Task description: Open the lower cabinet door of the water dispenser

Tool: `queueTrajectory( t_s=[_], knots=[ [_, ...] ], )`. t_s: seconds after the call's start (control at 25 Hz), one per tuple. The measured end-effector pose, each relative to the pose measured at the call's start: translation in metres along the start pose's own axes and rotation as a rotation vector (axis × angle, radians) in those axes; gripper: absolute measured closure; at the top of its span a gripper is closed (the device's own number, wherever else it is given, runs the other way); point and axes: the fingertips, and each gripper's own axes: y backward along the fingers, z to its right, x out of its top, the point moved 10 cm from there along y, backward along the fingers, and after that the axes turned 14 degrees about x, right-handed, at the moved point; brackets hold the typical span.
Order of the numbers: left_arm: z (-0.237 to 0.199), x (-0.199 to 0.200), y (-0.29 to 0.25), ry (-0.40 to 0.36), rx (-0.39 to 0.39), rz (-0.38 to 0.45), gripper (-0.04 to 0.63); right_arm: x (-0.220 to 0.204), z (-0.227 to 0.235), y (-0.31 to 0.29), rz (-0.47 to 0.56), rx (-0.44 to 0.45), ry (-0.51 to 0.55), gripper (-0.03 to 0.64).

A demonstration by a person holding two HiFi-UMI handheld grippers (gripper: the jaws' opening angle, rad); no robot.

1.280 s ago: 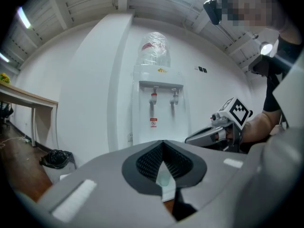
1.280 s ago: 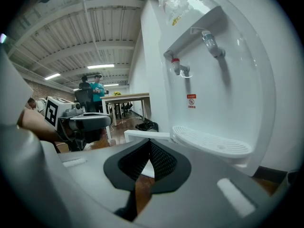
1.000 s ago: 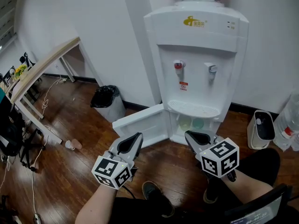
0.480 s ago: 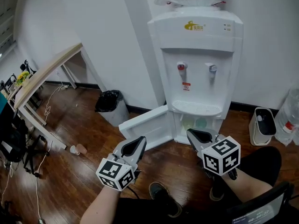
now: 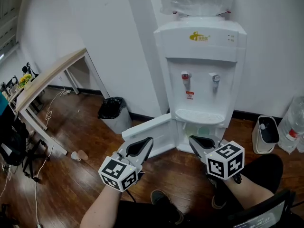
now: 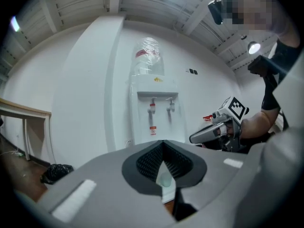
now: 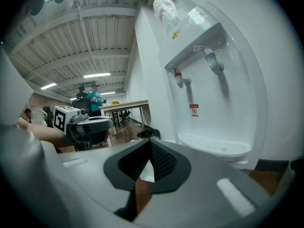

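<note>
Door (image 5: 149,133) of the lower cabinet is already swung open. It hangs out to the left of the water dispenser (image 5: 199,61), with its free end over the wooden floor (image 5: 85,184). The cabinet opening sits under the drip tray (image 5: 198,116). Something pale green shows inside it, too small to name.

Your left gripper (image 5: 149,140) hovers level in front of the open door and does not touch it. Its tips meet, leaving only a thin wedge of gap behind them, and nothing is gripped. Your right gripper (image 5: 193,139) hovers just in front of the cabinet opening, tipped slightly down and clenched tight on nothing. Both point toward the dispenser and touch no part of it.

To the left of the door, a bin (image 5: 114,112) lined with a black bag stands against the wall. Further left, small cups (image 5: 78,155) lie on the floor near a leg of the wooden-topped table (image 5: 50,75). To the right of the dispenser, a small white appliance (image 5: 264,136) stands by the wall, with a clear water jug (image 5: 292,127) beside it at the picture's edge.
</note>
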Motion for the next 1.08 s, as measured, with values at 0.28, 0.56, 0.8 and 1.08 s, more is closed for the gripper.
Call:
queueTrajectory(
  t_s=[0.28,0.56,0.8,1.08],
  knots=[
    [0.0121,-0.0013,0.0,0.052,-0.011,-0.014,0.495,-0.0025,0.0048,0.0064,-0.004,0.035,0.016,0.617],
    [0.012,-0.001,0.0046,0.067,-0.006,-0.007,0.495,-0.0027,0.0024,0.0021,-0.018,0.052,0.042,0.617],
    [0.0128,-0.0008,0.0057,0.074,-0.006,-0.012,0.495,-0.0006,0.0024,0.0009,-0.023,0.062,0.053,0.617],
    [0.0144,-0.0041,0.0053,0.08,-0.014,-0.011,0.495,-0.0012,-0.0006,0.0023,-0.028,0.062,0.061,0.617]
  ],
)
